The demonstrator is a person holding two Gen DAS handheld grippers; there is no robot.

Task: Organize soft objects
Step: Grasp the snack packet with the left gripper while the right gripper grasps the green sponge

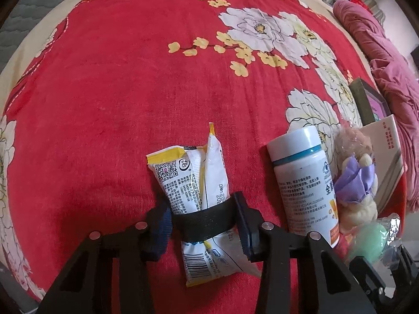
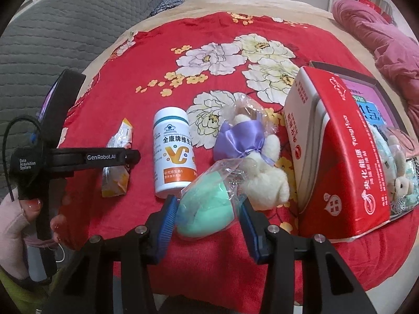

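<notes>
Red floral bedding (image 2: 146,60) covers the bed that carries all items. Right claw (image 2: 207,210) holds a mint-green soft object in a clear bag (image 2: 205,209), its blue pads pressed against both sides of the bag. Just beyond this claw lies a cream plush toy with a purple ribbon (image 2: 258,162), also wrapped in clear film, touching the green item's bag. Ahead and to the left of the right claw stands a white vitamin bottle (image 2: 174,151). To the right of the claw sits a red carton (image 2: 340,157), tilted against an open box (image 2: 377,96) that contains more small plush toys. Left claw (image 1: 207,218) is narrowed on two white-and-yellow snack packets (image 1: 193,180), which lie on the bedding between its fingers. In the left wrist view, the bottle (image 1: 301,180) is just right of that claw, with the plush toy (image 1: 358,183) beyond it. A pink blanket (image 2: 379,36) lies at the far right edge of the bed.
</notes>
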